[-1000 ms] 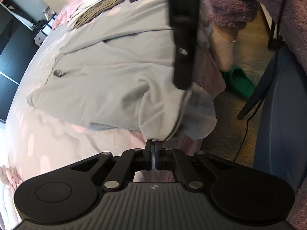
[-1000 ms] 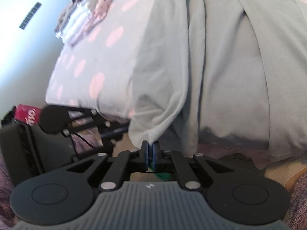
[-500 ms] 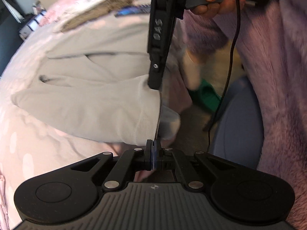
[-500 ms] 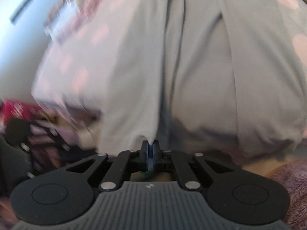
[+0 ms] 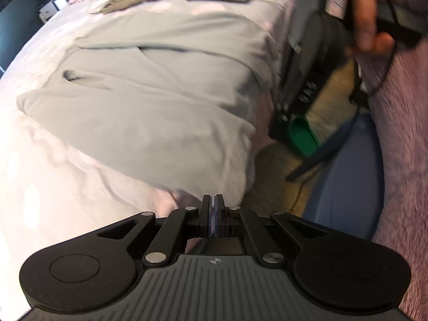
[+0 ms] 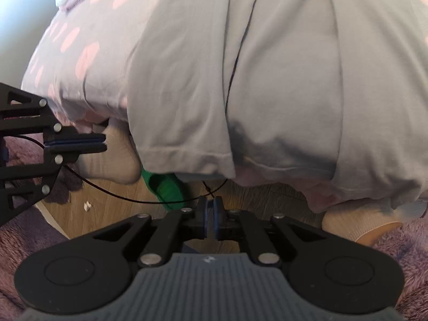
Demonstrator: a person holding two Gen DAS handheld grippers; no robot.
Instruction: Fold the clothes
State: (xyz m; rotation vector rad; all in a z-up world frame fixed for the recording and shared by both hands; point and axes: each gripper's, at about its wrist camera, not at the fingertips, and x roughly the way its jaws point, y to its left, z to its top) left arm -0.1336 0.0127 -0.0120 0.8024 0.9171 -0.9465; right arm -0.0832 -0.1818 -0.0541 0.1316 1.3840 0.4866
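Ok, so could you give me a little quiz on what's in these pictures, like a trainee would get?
1. True or false: the left gripper has no cloth between its fingers.
2. What colour is the slipper on the floor? A) green B) red C) yellow
3. Fill the gap: the grey garment lies on a bed cover with ___ spots.

Key: 1 true; 2 A; 3 pink.
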